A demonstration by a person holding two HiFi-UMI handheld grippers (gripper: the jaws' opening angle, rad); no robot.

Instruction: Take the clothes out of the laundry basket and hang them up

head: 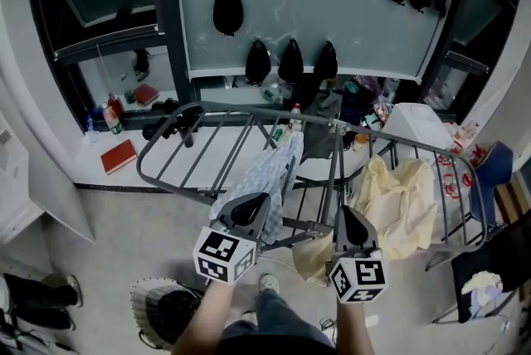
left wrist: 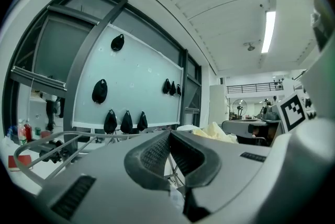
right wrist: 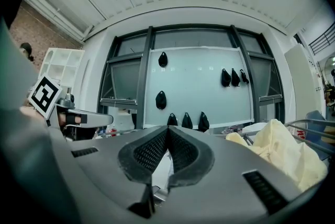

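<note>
Fingers of left gripper [head: 251, 204] and right gripper [head: 348, 221] shut on nothing visible, beside checked cloth [head: 270, 167] and yellow cloth [head: 402, 196] draped on the rack [head: 249, 110]: open wide, then dip to the basket [head: 145, 303] for one garment's edge.

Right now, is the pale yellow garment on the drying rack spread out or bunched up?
Bunched up: the pale yellow garment drapes in loose folds over the drying rack rails.
</note>
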